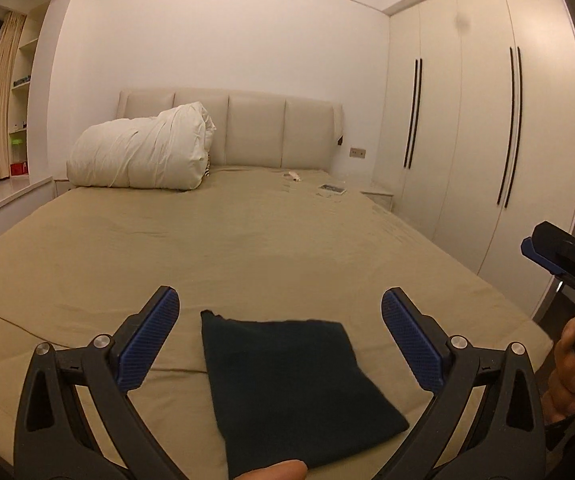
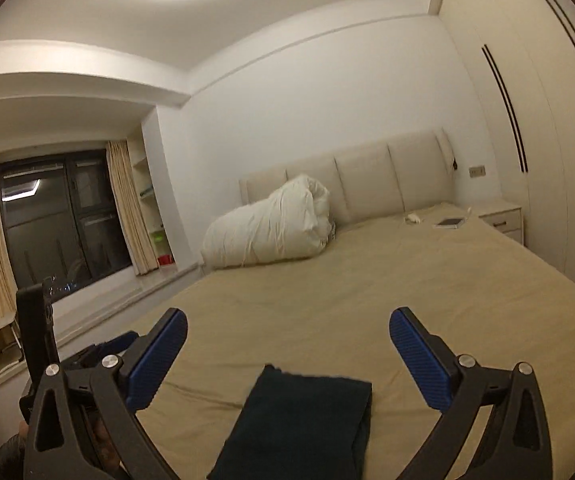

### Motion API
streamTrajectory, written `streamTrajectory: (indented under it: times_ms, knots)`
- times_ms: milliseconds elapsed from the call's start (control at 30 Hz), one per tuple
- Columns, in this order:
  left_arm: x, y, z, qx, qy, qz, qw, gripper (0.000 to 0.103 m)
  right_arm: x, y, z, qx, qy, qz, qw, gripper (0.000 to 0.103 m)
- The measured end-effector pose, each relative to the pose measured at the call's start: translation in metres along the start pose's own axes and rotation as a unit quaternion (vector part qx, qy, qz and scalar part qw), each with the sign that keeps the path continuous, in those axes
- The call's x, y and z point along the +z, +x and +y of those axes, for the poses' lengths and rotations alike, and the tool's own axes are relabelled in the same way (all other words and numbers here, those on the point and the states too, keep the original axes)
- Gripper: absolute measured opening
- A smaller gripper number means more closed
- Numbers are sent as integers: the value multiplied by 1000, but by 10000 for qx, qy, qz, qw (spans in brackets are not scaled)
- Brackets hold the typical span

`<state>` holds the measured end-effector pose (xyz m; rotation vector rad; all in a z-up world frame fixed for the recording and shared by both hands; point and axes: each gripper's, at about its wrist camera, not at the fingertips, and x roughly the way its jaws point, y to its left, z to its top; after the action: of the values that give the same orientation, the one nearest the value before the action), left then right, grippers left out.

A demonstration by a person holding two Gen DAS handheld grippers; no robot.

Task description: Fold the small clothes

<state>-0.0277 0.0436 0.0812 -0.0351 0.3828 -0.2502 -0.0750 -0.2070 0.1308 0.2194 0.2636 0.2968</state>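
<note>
A dark, folded small garment (image 1: 295, 384) lies flat on the tan bed sheet (image 1: 247, 248) near the bed's front edge. It also shows in the right wrist view (image 2: 303, 428). My left gripper (image 1: 281, 340) is open and empty, held above the garment with a finger on each side of it. My right gripper (image 2: 289, 354) is open and empty, raised above the garment's far end. The right gripper also shows at the right edge of the left wrist view (image 1: 563, 264), off the bed's side.
A rolled white duvet (image 1: 143, 152) lies at the padded headboard (image 1: 255, 128). A phone (image 1: 332, 189) and a small white item (image 1: 293, 176) lie at the far right of the bed. Wardrobe doors (image 1: 467, 120) stand right, a window ledge (image 1: 3, 200) left.
</note>
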Motion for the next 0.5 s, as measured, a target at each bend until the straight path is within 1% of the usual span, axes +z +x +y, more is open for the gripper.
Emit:
streamTrajectory:
  times_ms: [67, 100, 133, 167, 233, 267, 367, 433, 500]
  knots:
    - [-13, 16, 0, 162, 70, 249, 9995, 103, -20, 9, -5, -133, 72, 391, 9991, 103]
    - [-21, 28, 3, 245, 25, 372, 9990, 103, -32, 16, -8, -204, 109, 547, 9982, 103]
    - [-30, 43, 6, 388, -68, 592, 9975, 103, -42, 23, -12, -380, 127, 688, 9968, 103]
    - [-37, 53, 9, 498, -126, 818, 9953, 103, -50, 32, -15, -646, 89, 837, 9944, 103]
    - [-54, 84, 18, 725, -233, 1287, 9887, 103, -62, 41, -23, -1053, -84, 1013, 9892, 103]
    - [-59, 93, 21, 800, -279, 1399, 9865, 103, -68, 43, -25, -1289, -176, 1056, 9859, 103]
    - [-71, 109, 26, 1019, -421, 1744, 9785, 103, -73, 40, -31, -1611, -353, 1215, 9788, 103]
    - [-76, 116, 27, 1070, -463, 1835, 9761, 103, -72, 44, -23, -1734, -453, 1411, 9736, 103]
    - [-79, 119, 27, 1050, -476, 1848, 9760, 103, -76, 50, -20, -1875, -509, 1680, 9665, 103]
